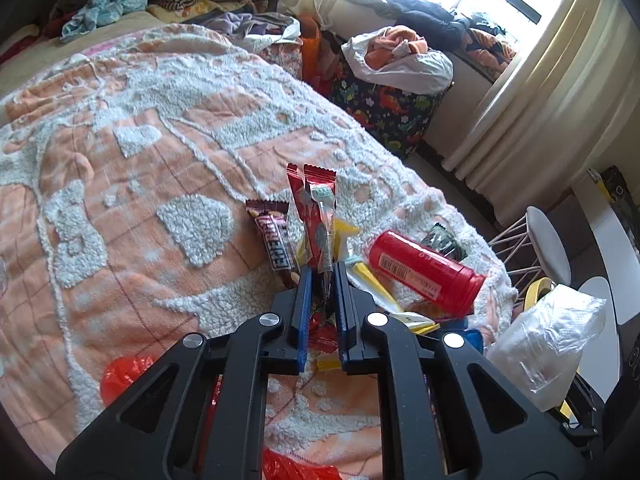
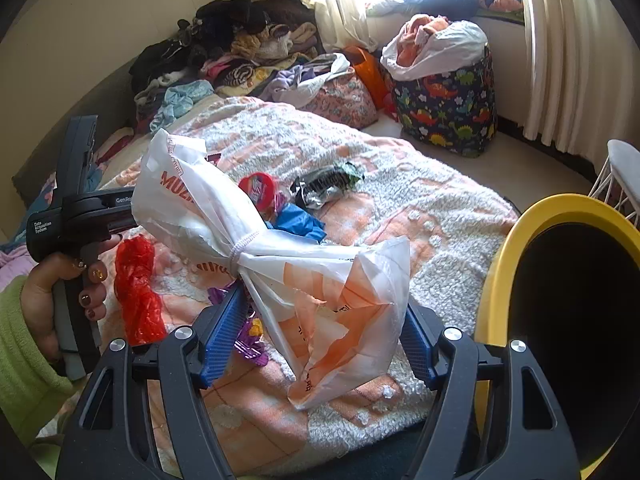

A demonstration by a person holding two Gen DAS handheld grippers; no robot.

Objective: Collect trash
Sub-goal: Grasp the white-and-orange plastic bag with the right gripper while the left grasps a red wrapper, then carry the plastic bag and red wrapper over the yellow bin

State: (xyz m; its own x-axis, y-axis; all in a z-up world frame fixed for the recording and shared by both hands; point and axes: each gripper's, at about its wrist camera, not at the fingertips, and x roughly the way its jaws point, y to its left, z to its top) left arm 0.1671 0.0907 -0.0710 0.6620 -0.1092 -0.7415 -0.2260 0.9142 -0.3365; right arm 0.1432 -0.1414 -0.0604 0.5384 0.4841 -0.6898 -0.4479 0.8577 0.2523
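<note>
The left tool (image 1: pixel 320 280) pinches red candy wrappers (image 1: pixel 314 216), the right tool (image 2: pixel 320 320) gapes around a tied white plastic bag (image 2: pixel 280 256) (yellow-rimmed bin (image 2: pixel 496 280) at three o'clock), much litter remaining.

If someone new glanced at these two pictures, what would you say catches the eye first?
Probably the knotted white and orange plastic bag, hanging between the right gripper fingers, beside the yellow-rimmed bin at right. Next, the left gripper pinching upright red snack wrappers above the peach and white blanket, with a red canister lying just to their right.
</note>
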